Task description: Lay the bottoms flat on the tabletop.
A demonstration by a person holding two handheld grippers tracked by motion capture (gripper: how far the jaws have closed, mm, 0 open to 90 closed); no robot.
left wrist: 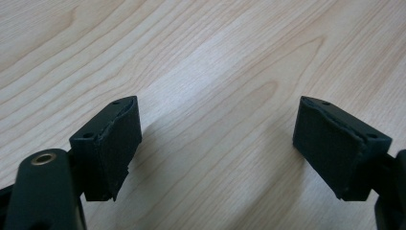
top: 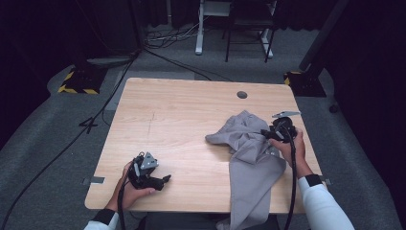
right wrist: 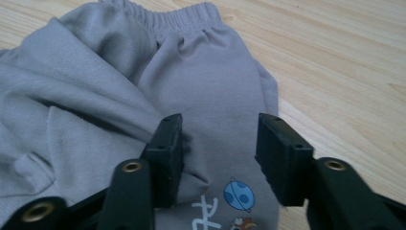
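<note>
At the table's near left corner, the left gripper is resting with jaws spread wide over bare wood. Farther right, the right gripper is hovering parted over the crumpled grey trousers, gripping nothing, one leg hanging off the near edge.

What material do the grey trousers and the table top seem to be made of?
Grey trousers: soft knitted jersey, probably cotton, matte; a fine knit texture, gathered elastic waistband and printed planet show. Table top: light wood or wood-look laminate, smooth with a slight sheen; the grain lines show.
</note>
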